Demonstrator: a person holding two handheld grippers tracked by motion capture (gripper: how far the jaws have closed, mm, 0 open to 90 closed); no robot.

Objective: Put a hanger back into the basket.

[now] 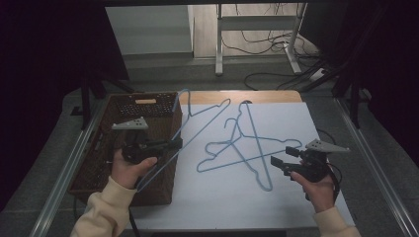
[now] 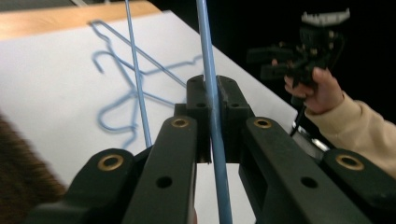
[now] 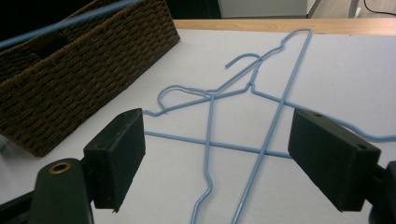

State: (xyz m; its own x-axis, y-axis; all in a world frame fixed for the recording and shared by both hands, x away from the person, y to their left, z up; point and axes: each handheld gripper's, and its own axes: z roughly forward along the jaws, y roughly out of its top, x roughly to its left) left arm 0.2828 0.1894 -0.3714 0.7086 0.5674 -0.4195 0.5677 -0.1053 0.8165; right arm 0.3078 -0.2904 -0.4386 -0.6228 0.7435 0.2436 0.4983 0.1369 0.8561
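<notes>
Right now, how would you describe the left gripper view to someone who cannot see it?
The left hand-held gripper clamps a thin blue wire hanger. Beyond it, two more blue hangers lie crossed on a white table, and the right hand-held gripper waits at the right.

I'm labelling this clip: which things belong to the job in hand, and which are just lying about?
In the job:
- blue wire hanger clamped in the left tool
- two blue wire hangers crossed on the white sheet
- brown woven basket
- open right tool

Lying about:
- black cables on the floor
- metal desk frame
</notes>
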